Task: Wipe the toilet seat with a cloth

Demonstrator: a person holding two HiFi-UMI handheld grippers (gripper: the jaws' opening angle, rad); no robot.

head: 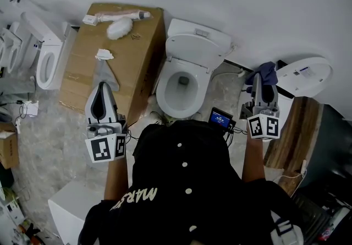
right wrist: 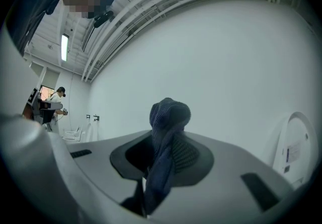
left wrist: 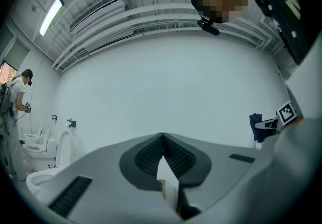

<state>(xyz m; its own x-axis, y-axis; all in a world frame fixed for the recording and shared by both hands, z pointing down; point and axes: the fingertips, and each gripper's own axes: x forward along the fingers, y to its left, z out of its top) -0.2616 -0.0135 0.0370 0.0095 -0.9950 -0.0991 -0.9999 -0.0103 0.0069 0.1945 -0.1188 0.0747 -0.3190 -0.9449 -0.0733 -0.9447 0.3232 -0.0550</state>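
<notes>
the dark blue cloth (head: pixel 265 73) is clamped between the jaws of the right gripper (head: pixel 262 85), bunched above their tips and hanging down between the pads in the right gripper view. it is held right of the toilet seat (head: pixel 163 93), apart from it. the left gripper (head: pixel 102 86), jaws together on nothing, hovers left of the toilet by the cardboard box (head: pixel 135 45).

Clear way to toilet seat (head: pixel 163 91) between cardboard box (head: pixel 118 56) and white lid (head: pixel 305 76) at right.
</notes>
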